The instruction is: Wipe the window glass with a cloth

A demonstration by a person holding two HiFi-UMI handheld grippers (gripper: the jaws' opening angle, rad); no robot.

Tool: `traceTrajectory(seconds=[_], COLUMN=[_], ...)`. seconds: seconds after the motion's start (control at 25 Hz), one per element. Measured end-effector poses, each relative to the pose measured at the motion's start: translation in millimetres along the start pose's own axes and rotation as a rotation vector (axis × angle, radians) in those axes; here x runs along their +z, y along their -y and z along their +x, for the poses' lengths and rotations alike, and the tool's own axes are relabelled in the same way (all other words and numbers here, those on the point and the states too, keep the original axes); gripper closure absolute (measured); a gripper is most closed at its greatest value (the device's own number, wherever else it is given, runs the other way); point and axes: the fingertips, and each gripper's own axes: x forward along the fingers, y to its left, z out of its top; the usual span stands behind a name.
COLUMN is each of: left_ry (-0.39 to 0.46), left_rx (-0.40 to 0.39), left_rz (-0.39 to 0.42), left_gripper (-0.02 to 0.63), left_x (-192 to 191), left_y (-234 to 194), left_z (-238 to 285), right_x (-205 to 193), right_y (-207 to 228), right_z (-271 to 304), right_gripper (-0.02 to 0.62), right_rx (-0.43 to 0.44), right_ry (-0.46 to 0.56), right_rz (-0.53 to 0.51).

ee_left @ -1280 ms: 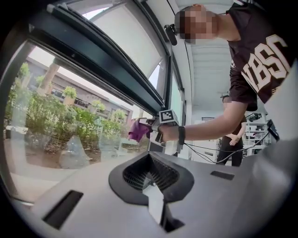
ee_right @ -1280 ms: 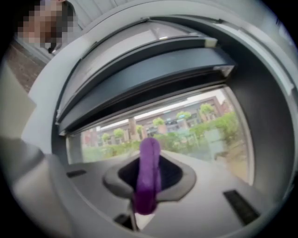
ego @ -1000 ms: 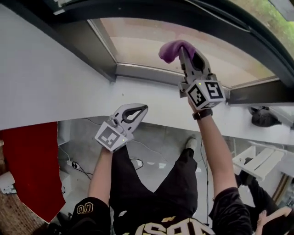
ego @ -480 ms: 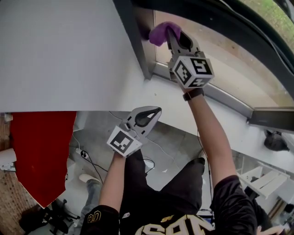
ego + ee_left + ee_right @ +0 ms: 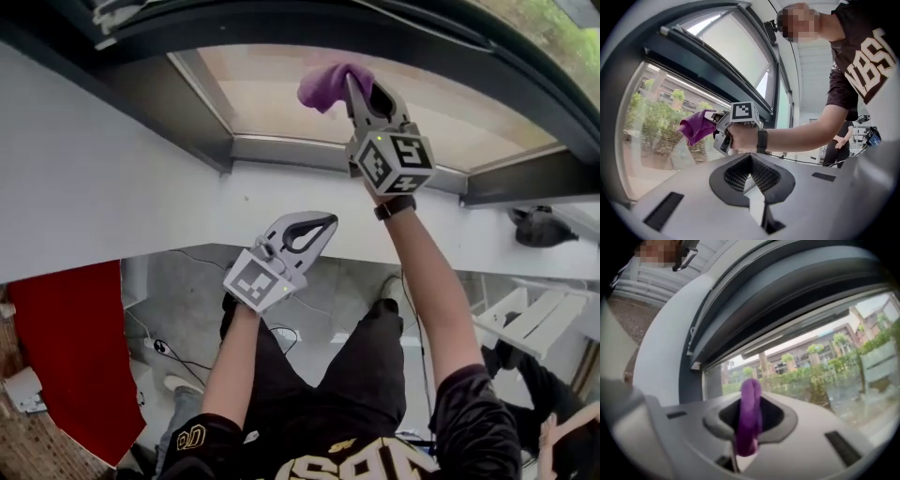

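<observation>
Soft purple cloth, clear glossy window glass, matt grey plastic gripper

1. Hidden under the purple cloth in the right gripper view: the tips of the right gripper.
2. No telling of contact between cloth and window glass; softened there by blur.
3. Cut off by the head view's top edge: the window frame.
4. Too small and dark to name: a lump at the right end of the sill.
</observation>
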Motion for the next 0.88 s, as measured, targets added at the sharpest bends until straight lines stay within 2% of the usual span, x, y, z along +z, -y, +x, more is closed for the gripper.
traceTrajectory(seconds=[0.16,0.32,0.56,0.64,0.72,0.8,0.88], left_ry=[-0.008,-0.010,-0.001,0.003,0.012,0.022,0.007], left_rx=[-0.128,-0.253,-0.332,-0.325,-0.299,-0.253,-0.187], left_rz=[-0.007,-0.022,-0.026,-0.024,-0.030,-0.039,-0.037], left_gripper=[0.597,0.597,0.597,0.597,0.597,0.597,0.597], left_x=[-14.4,-27.5,-39.6,-42.6,-43.9,-43.8,-47.6], left_y=[56.7,108.6,147.1,149.2,143.7,126.2,94.8], left_z=[86.1,155.7,202.7,202.4,194.4,177.5,148.6], right_x=[16.2,29.1,24.6,21.4,18.9,10.1,-10.5], right_y=[114.2,232.3,353.2,371.9,370.0,346.4,299.0], right_z=[-78.1,-163.6,-251.6,-267.8,-269.5,-254.2,-219.8], right_gripper=[0.523,0.523,0.523,0.523,0.523,0.523,0.523], right_rx=[-0.136,-0.336,-0.612,-0.661,-0.662,-0.617,-0.523], right_ry=[0.017,0.012,0.013,0.016,0.010,-0.003,-0.030], right_rz=[-0.002,-0.006,0.068,0.076,0.056,0.046,0.048])
